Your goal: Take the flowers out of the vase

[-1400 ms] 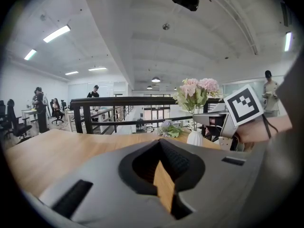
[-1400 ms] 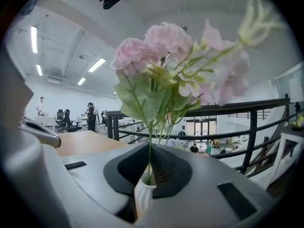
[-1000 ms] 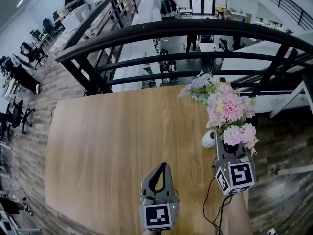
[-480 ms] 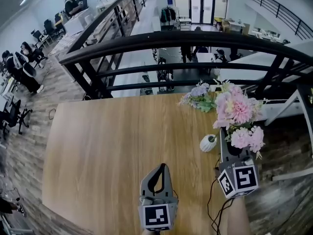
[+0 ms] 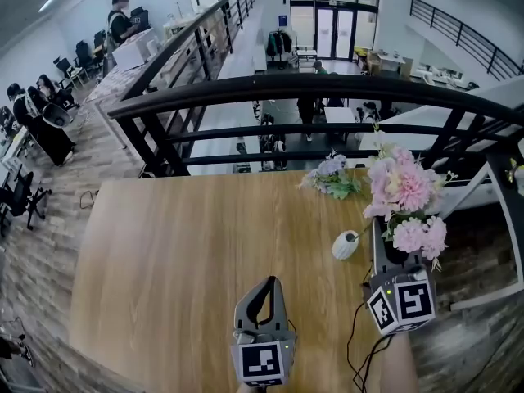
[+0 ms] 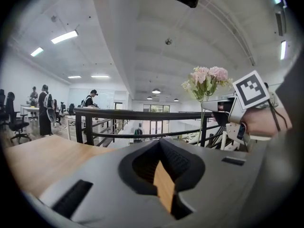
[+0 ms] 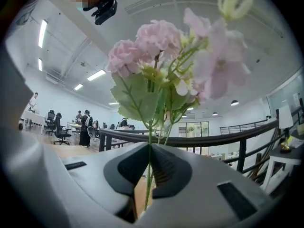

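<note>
- Pink flower bunch with thin green stems (image 7: pixel 160 56): in the right gripper view my right gripper (image 7: pixel 149 148) pinches the stems, jaws nearly together, with one stem running down between the pads.
- That view shows the grip only. It does not show the vase or the tabletop under it.
- The head view fills that in. The small white ribbed vase (image 5: pixel 345 245) stands on the light wooden tabletop (image 5: pixel 180 252), just left of the right gripper (image 5: pixel 379 234). The blooms (image 5: pixel 405 199) are over the table's right edge.
- From the head view I can't tell where the stems' lower ends sit. The gripper covers them.
- The left gripper view gives the side profile. The bunch (image 6: pixel 206 77) has its long axis about upright, blooms on top, and the stem drops into the right gripper (image 6: pixel 223 106).
- My left gripper (image 6: pixel 160 144) has its jaw tips pressed together with nothing between them. It hangs over the near middle of the table (image 5: pixel 268 281).
- Only the head view shows a second bunch of pale purple and green flowers (image 5: pixel 332 176), lying on the table near the black metal railing (image 5: pixel 327 88).
</note>
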`<action>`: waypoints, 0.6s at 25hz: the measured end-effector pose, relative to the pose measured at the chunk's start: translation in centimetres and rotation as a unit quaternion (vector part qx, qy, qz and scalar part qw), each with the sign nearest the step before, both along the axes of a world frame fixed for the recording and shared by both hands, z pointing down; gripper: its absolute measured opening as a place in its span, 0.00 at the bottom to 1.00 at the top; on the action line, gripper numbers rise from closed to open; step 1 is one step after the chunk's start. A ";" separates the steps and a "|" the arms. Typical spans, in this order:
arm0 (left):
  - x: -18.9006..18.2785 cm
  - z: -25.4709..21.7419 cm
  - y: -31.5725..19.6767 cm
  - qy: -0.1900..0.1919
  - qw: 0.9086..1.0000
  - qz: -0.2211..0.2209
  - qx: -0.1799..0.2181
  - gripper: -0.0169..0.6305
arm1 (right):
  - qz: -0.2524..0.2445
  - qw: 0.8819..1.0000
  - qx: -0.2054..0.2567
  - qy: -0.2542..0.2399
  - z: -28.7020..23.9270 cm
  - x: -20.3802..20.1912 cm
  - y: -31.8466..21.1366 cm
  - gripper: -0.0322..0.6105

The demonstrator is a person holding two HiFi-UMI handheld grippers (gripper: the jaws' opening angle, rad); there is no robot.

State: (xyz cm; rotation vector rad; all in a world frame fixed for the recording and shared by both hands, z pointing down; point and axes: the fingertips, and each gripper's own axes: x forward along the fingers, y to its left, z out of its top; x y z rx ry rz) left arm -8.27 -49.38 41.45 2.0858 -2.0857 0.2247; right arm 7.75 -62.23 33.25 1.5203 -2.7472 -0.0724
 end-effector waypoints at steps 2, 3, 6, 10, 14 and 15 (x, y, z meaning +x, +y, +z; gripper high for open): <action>0.0 -0.6 0.5 0.001 1.000 0.001 0.004 0.08 | 0.001 1.000 0.005 0.001 -0.8 0.1 0.6 0.10; 0.0 -0.8 0.7 0.002 1.000 0.002 0.007 0.08 | 0.003 1.000 0.007 0.001 -1.2 0.2 0.9 0.10; 0.1 -1.4 1.2 0.003 1.000 0.007 0.013 0.08 | 0.007 1.000 0.014 0.003 -2.1 0.4 1.8 0.10; -0.1 -2.3 1.9 0.002 0.999 0.015 0.030 0.08 | 0.014 1.000 0.009 0.006 -2.3 0.8 3.3 0.10; -0.1 -2.8 2.7 0.002 0.999 0.021 0.037 0.08 | 0.025 1.000 -0.005 0.004 -1.4 1.4 4.9 0.10; -0.1 -3.0 2.7 -0.001 0.999 0.022 0.049 0.08 | 0.027 1.000 -0.009 0.004 -1.0 1.6 5.3 0.10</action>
